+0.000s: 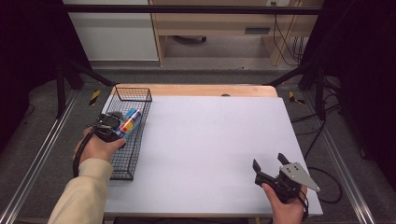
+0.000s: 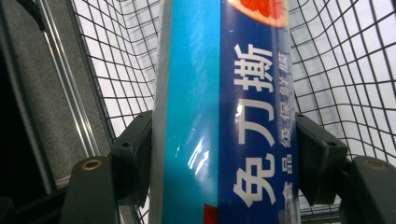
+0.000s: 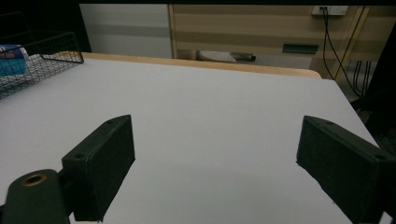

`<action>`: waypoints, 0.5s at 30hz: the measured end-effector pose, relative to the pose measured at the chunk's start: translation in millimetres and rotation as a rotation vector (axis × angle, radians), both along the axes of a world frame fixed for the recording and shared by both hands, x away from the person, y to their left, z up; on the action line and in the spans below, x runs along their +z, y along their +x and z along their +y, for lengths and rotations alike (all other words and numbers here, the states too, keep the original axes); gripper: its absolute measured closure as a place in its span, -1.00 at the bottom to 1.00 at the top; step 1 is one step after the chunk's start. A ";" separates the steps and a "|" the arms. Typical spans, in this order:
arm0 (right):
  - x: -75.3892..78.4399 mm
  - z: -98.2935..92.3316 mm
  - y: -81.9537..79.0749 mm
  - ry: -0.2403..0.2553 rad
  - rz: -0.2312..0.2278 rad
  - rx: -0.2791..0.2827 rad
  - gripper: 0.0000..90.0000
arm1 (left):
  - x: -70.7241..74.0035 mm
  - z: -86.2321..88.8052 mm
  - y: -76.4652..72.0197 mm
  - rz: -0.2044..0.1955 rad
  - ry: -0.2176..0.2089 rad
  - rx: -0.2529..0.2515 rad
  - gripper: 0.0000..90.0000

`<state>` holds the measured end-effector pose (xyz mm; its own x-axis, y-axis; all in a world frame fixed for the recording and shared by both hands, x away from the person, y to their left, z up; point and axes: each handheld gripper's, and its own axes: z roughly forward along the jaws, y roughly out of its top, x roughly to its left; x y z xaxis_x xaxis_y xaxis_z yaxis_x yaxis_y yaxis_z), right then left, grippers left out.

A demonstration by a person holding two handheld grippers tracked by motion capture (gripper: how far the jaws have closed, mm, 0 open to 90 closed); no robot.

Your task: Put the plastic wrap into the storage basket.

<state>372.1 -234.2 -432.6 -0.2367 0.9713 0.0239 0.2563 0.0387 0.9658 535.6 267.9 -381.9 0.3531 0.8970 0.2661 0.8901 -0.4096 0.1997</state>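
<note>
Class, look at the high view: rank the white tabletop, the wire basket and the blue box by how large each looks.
Largest to smallest:
1. White tabletop
2. Wire basket
3. Blue box, clamped in the left tongs over the basket, partly hidden by them, so its full length is unsure.

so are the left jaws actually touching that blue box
Touching. In the left gripper view both black pads press flat against the sides of the blue box, no gap on either side, over the wire basket.
</note>
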 end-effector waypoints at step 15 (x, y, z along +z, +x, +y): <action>-1.7 1.9 1.4 -0.006 0.016 0.018 -0.74 | -5.2 -8.0 3.2 0.030 0.055 -0.025 -0.30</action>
